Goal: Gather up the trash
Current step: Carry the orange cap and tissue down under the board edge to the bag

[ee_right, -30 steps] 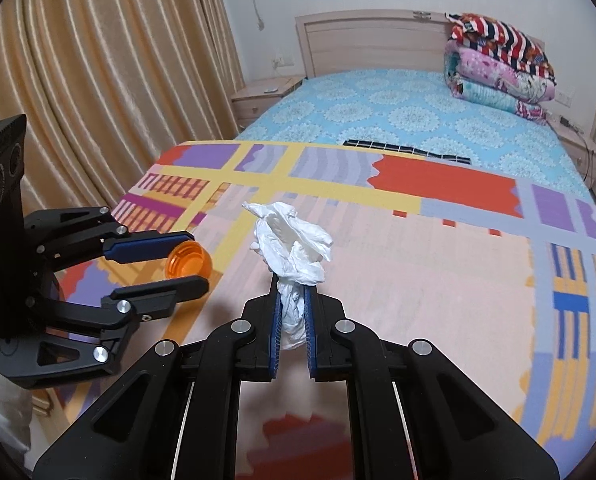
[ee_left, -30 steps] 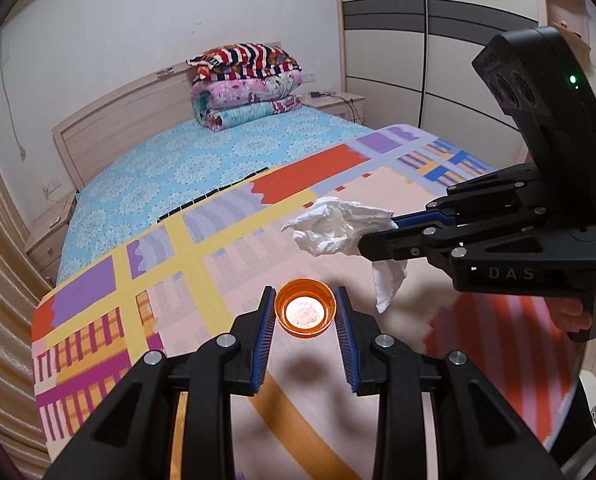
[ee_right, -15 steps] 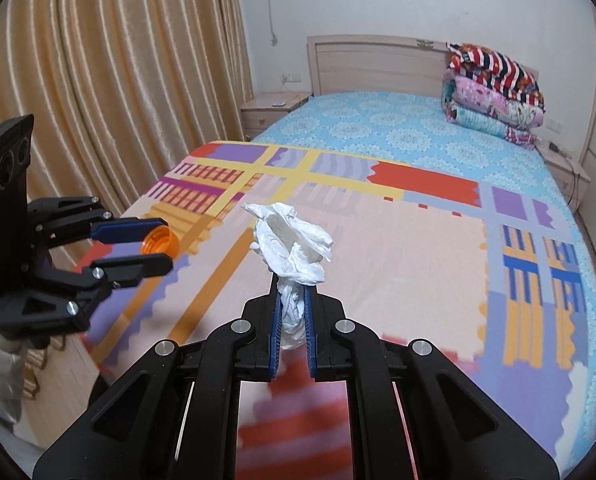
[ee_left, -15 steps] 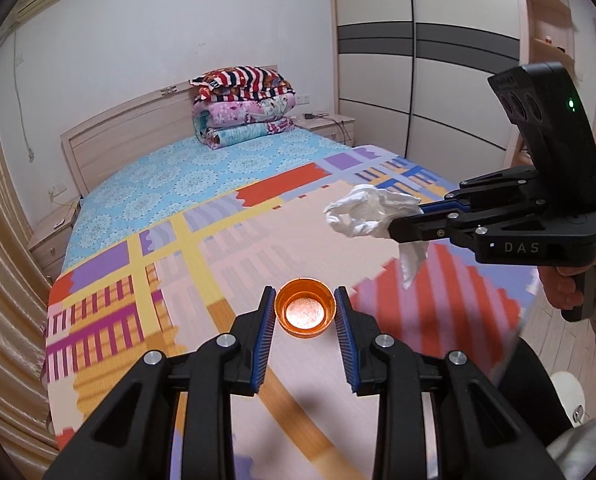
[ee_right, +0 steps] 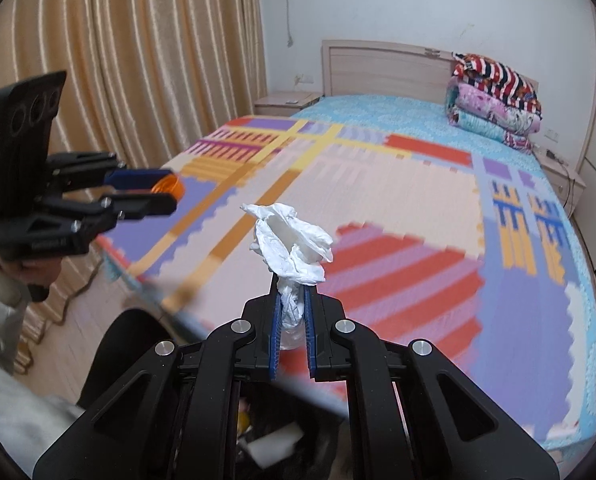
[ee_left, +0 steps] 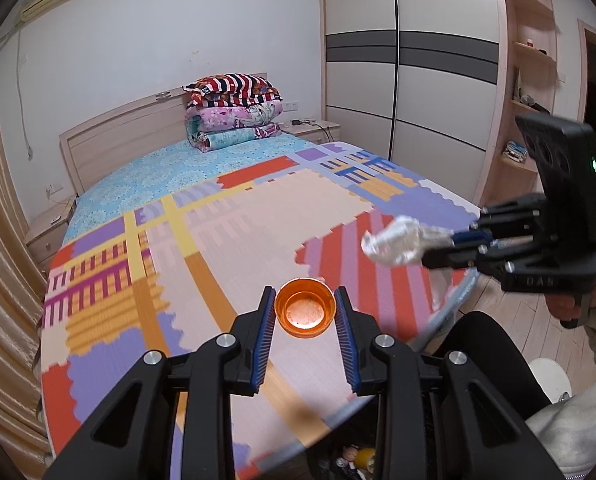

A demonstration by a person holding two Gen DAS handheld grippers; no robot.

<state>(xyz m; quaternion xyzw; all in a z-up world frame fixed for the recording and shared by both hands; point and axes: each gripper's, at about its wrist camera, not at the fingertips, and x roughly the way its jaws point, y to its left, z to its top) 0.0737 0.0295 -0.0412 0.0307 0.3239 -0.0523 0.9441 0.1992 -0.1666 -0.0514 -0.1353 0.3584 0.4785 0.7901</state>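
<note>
My left gripper [ee_left: 305, 312] is shut on a small orange cap [ee_left: 305, 312], open side facing the camera, held above the foot of the bed; the cap also shows in the right wrist view [ee_right: 169, 187]. My right gripper [ee_right: 292, 312] is shut on a crumpled white tissue [ee_right: 290, 240], which also shows at the right of the left wrist view [ee_left: 397, 242]. Both are lifted off the patterned bedspread [ee_left: 258, 220]. A dark bin with trash inside [ee_right: 266, 436] lies below the right gripper, mostly hidden; it also shows in the left wrist view [ee_left: 349, 456].
The bed has a stack of folded quilts [ee_left: 234, 112] at the headboard. Curtains [ee_right: 118, 60] hang to the left, a wardrobe [ee_left: 409, 80] stands to the right. The person's dark-trousered leg [ee_left: 481, 352] and wooden floor [ee_left: 509, 312] are by the bed's foot.
Both grippers have pulled back from over the bed toward its foot edge, still holding the cap and the tissue. The bin has come into view beneath them.
</note>
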